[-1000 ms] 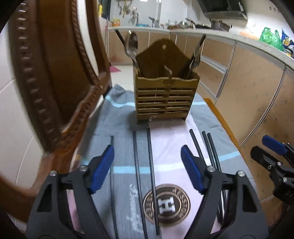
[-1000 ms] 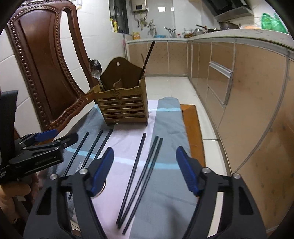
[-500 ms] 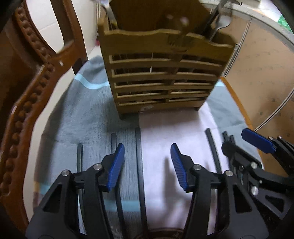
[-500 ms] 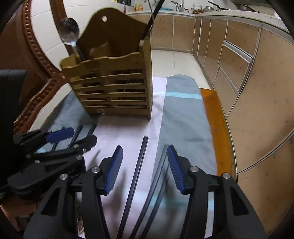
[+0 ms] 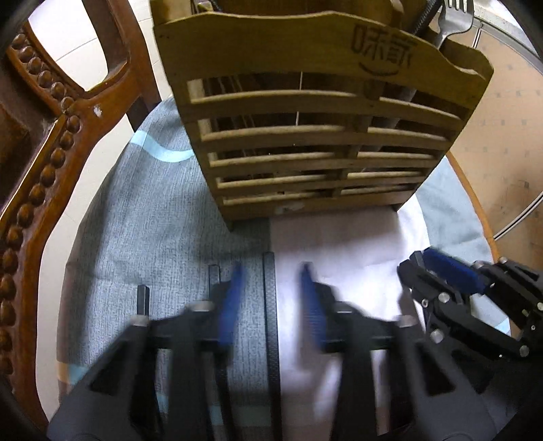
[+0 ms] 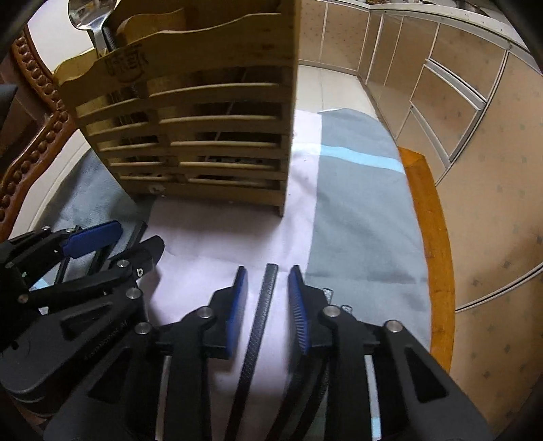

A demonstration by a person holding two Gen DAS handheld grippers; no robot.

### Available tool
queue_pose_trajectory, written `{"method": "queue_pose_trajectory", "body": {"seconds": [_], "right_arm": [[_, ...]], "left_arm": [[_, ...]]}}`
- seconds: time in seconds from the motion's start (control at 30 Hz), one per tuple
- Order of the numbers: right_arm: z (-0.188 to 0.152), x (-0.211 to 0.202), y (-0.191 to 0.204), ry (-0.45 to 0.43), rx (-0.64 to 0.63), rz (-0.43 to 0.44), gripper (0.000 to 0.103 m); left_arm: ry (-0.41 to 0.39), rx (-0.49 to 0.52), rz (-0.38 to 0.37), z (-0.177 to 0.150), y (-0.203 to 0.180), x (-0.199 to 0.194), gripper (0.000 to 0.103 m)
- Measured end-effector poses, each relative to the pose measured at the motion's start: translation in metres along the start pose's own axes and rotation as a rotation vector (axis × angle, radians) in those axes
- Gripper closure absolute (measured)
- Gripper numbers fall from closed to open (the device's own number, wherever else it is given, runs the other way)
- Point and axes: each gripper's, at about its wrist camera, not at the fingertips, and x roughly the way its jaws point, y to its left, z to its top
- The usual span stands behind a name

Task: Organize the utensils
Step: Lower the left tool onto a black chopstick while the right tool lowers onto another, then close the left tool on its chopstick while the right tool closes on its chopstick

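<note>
A slatted wooden utensil holder (image 5: 315, 135) stands on a cloth-covered table; it also shows in the right wrist view (image 6: 200, 129), with a spoon (image 6: 85, 13) and a fork (image 5: 456, 17) in it. Black chopsticks lie on the cloth. My left gripper (image 5: 271, 274) is open, low over the cloth, its jaws either side of one black chopstick (image 5: 271, 322); two more chopsticks (image 5: 212, 274) lie to its left. My right gripper (image 6: 268, 274) is open, its jaws straddling another black chopstick (image 6: 261, 315), not touching it. Each gripper also shows in the other's view: right (image 5: 437, 268), left (image 6: 122, 237).
A carved wooden chair (image 5: 44, 163) stands close on the left of the table. The cloth (image 6: 359, 210) is grey and pale pink with a light blue stripe. The table's orange edge (image 6: 437, 244) runs along the right, with kitchen cabinets (image 6: 458, 101) beyond it.
Both grippers have moved forward and down toward the holder and narrowed. Each now has one chopstick between its open jaws.
</note>
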Motion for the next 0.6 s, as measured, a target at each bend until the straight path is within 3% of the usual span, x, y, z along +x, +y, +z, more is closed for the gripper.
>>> {"method": "queue_pose_trajectory", "body": {"seconds": [0.23, 0.4, 0.6], "right_arm": [[0.0, -0.012, -0.007, -0.019, 0.055, 0.103, 0.094], [0.002, -0.067, -0.011, -0.126, 0.079, 0.181, 0.095], [-0.014, -0.151, -0.017, -0.284, 0.086, 0.23, 0.095]], "left_arm": [[-0.003, -0.059, -0.126, 0.006, 0.02, -0.012, 0.097], [-0.093, -0.062, -0.163, 0.011, 0.023, -0.07, 0.097], [-0.229, -0.021, -0.194, -0.006, 0.017, -0.16, 0.097]]}}
